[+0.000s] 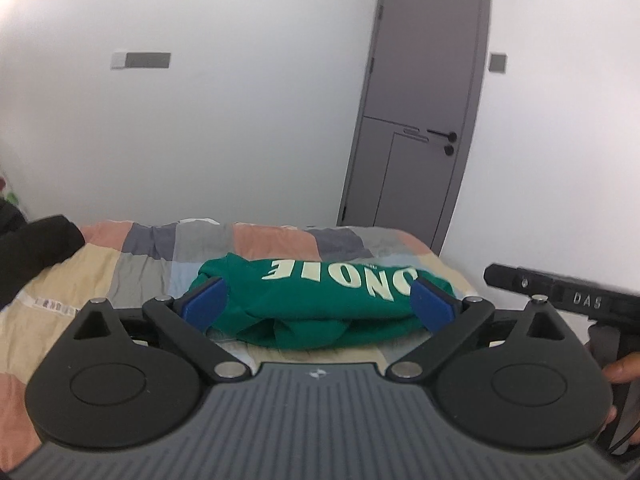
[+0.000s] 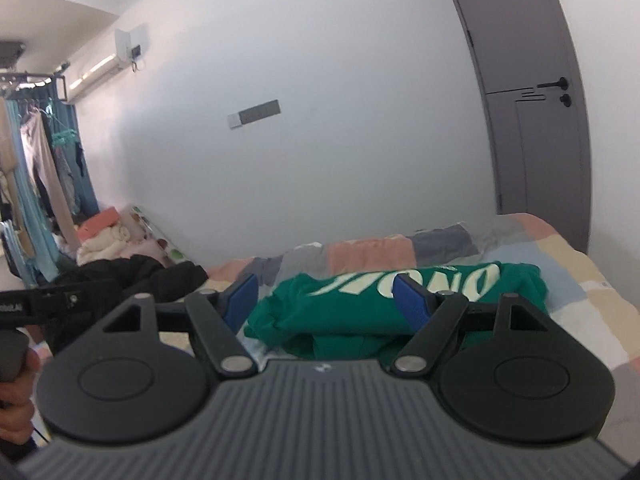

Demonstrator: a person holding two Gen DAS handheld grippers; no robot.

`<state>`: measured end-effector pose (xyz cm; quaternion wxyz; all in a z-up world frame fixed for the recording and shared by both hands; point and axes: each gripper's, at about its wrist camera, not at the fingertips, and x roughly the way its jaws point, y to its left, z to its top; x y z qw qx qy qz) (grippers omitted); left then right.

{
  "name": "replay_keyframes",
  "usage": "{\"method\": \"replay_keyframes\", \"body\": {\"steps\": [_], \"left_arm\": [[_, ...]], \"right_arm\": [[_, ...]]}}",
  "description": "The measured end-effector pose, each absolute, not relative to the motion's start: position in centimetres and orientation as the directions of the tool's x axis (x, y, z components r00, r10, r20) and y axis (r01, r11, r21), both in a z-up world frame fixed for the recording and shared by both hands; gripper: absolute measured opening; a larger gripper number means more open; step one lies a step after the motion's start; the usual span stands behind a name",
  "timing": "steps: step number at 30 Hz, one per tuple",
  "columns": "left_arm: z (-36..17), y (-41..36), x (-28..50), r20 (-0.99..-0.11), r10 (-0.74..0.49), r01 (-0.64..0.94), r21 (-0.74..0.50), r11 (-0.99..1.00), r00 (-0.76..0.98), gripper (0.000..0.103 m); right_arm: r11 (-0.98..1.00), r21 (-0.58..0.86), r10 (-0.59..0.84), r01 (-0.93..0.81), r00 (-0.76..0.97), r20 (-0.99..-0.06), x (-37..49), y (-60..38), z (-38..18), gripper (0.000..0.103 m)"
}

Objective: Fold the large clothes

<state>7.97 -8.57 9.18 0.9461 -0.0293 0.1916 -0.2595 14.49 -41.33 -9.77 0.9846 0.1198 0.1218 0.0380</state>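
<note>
While the folded green shirt [image 1: 320,304] lies on the bed [image 1: 80,276], long axis crosswise, both grippers hang above and short of it: left gripper [image 1: 318,304] wide, right gripper [image 2: 328,300] partly open, both empty, equally near.

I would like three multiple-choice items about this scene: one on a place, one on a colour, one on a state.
1. Where does the folded garment lie?
A. on the patchwork bedcover
B. on the floor
C. on a chair

2. What colour is it?
A. red
B. green
C. black

3. How do the left tongs stand?
A. shut on the garment
B. shut, empty
C. open, holding nothing

Answers:
1 A, the garment rests on the bedcover.
2 B, green cloth with pale letters.
3 C, the left tongs have blue pads spread apart, gripping nothing.
</note>
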Motion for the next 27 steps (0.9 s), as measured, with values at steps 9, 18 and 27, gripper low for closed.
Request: {"method": "replay_keyframes", "body": {"steps": [9,18,27], "left_arm": [[7.0,-8.2,7.0,-0.343,-0.479,0.460,-0.143,0.877,0.808,0.102],[4.6,-8.8,8.4,-0.381,-0.414,0.416,-0.080,0.906,0.827,0.103],[3.1,-9.1,9.0,-0.405,-0.392,0.409,-0.046,0.911,0.826,0.103]], "right_arm": [[0.972,0.233,0.076,-0.006,0.953,-0.294,11.6,-40.3,-11.2,0.077],[0.986,0.164,0.047,0.010,0.939,-0.342,11.6,-38.4,-12.9,0.077],[0.987,0.155,0.029,0.034,0.922,-0.387,12.0,-38.3,-14.1,0.076]]}}
